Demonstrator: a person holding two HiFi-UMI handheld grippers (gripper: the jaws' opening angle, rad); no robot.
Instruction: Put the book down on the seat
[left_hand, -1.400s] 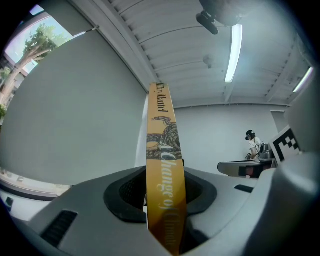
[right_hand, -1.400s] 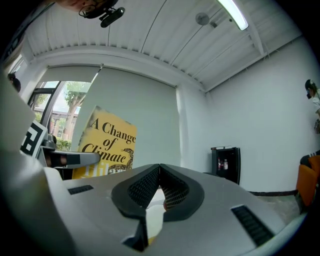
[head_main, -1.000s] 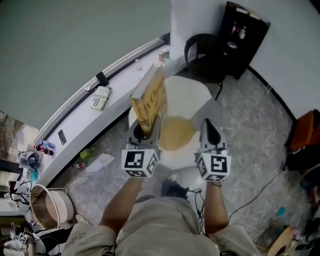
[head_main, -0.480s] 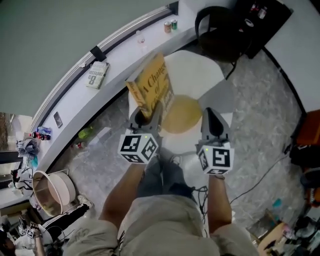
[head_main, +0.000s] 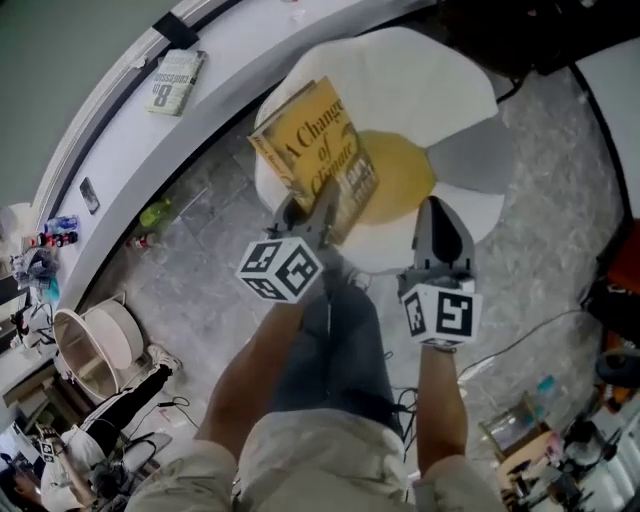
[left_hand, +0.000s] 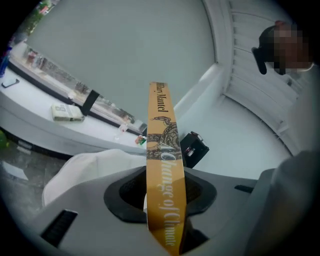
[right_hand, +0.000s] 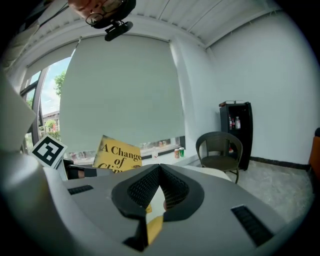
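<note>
The left hand-held gripper (head_main: 303, 218) grips the yellow book (head_main: 315, 150) by its lower edge. Over the last second the book has sunk and tipped flatter above the white seat (head_main: 410, 70) at upper centre, so it looks nearly ready to set down. The right hand-held gripper (head_main: 443, 215) is closed and empty.

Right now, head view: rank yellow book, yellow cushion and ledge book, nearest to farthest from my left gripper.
1. The yellow book, held in the left gripper.
2. The yellow cushion, on the seat, to its right.
3. The ledge book, upper left.
</note>
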